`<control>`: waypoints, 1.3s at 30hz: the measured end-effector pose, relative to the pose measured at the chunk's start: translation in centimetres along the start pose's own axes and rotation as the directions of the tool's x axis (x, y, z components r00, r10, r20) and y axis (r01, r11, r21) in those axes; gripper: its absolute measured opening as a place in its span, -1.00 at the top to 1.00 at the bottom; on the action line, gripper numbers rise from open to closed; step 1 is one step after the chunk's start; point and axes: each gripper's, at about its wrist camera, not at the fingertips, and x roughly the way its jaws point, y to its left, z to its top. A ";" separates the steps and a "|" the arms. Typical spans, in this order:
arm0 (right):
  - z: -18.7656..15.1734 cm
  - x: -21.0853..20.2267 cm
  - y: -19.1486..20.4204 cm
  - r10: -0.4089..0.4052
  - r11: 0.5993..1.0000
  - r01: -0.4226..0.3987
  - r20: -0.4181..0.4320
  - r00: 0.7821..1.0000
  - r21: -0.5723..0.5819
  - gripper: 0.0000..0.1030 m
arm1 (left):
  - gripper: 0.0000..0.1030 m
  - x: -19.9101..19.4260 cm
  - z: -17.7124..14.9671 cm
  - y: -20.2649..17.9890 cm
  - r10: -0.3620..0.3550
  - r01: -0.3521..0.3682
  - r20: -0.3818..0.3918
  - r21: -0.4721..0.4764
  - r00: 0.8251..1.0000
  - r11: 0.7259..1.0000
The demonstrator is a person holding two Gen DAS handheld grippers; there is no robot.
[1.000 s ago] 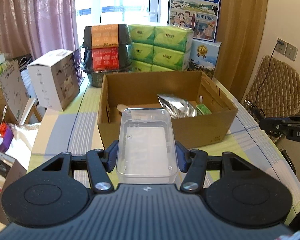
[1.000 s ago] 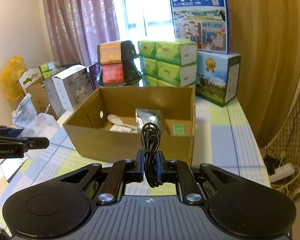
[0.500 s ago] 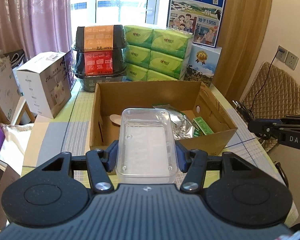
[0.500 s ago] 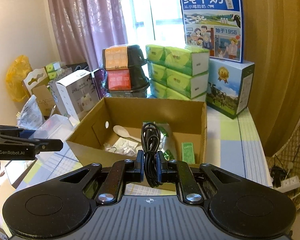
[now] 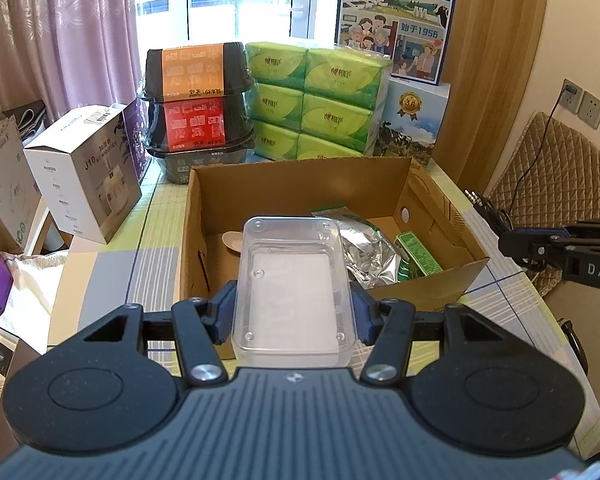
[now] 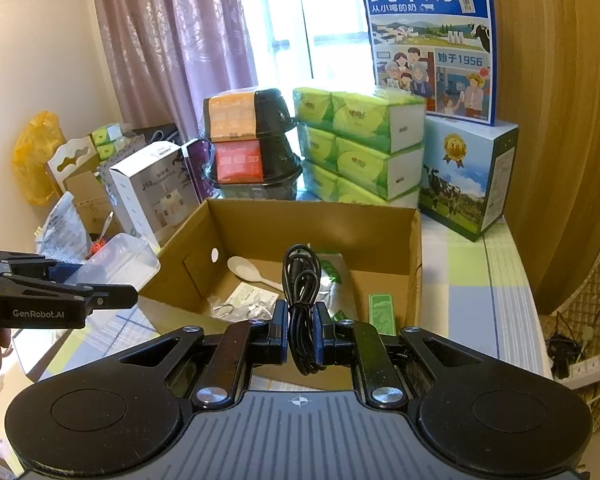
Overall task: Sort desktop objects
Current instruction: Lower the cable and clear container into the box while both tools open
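My left gripper (image 5: 293, 314) is shut on a clear plastic container (image 5: 293, 288), held above the near wall of an open cardboard box (image 5: 300, 184). Inside the box lie a silver foil bag (image 5: 366, 248), a green packet (image 5: 418, 256) and a white spoon (image 5: 232, 240). My right gripper (image 6: 301, 334) is shut on a coiled black cable (image 6: 301, 288), held over the near edge of the same cardboard box (image 6: 312, 216). The white spoon (image 6: 246, 272) and green packet (image 6: 381, 312) show inside. The left gripper (image 6: 60, 300) with its clear container (image 6: 118, 258) appears at the left.
Behind the box stand stacked black food bowls (image 5: 198, 108), green tissue packs (image 5: 320, 104) and blue milk cartons (image 5: 400, 32). A white product box (image 5: 84, 172) sits at the left. A quilted chair (image 5: 556, 172) is at the right. A checked cloth (image 6: 484, 280) covers the table.
Both grippers have risen and moved toward the box, so more of its inside shows. Each keeps its hold, the left on the container and the right on the cable.
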 end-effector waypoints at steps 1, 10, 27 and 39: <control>0.1 0.1 -0.1 -0.001 1.000 0.001 -0.001 1.000 -0.001 0.83 | -0.01 0.2 0.1 0.0 0.001 -0.001 -0.003 0.001 1.000 1.000; 1.3 1.0 -0.4 -0.006 1.000 0.006 0.000 1.000 -0.016 0.83 | -0.01 1.6 0.7 0.1 0.010 -0.010 -0.021 0.014 1.000 1.000; 3.3 3.4 -0.9 0.000 1.000 -0.001 -0.015 1.000 -0.027 0.83 | -0.01 4.2 2.7 0.8 0.025 -0.024 -0.038 0.030 0.999 0.999; 3.9 5.4 -0.9 0.003 0.999 -0.004 -0.027 1.000 -0.033 0.83 | -0.01 5.8 3.6 1.8 0.035 -0.034 -0.049 0.032 0.998 0.999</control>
